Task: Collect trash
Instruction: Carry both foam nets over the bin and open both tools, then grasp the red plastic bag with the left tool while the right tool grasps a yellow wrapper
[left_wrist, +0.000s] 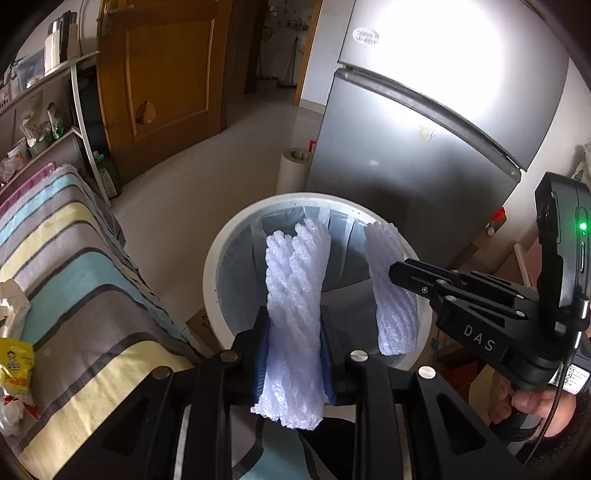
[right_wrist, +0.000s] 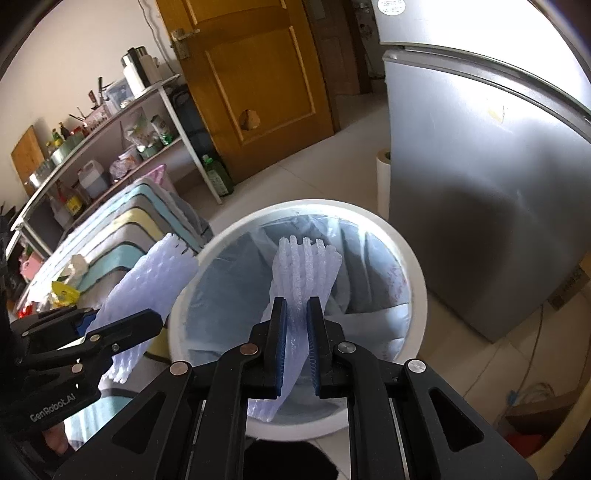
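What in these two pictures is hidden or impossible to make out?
- Bin bottom: both views, the foam nets and the liner cover it.
- Fridge sticker text: both views, too small and glared.
- Snack packet on the striped cloth: left view, cut off by the edge.

Tall silver two-door fridge right, brown wooden door behind, cluttered white metal shelf rack left, striped cloth alongside, green bottle on floor.

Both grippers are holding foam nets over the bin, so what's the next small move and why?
Probably open both at once. The left gripper and right gripper each pinch a white foam net hanging above the lined bin, so letting go should drop both inside.
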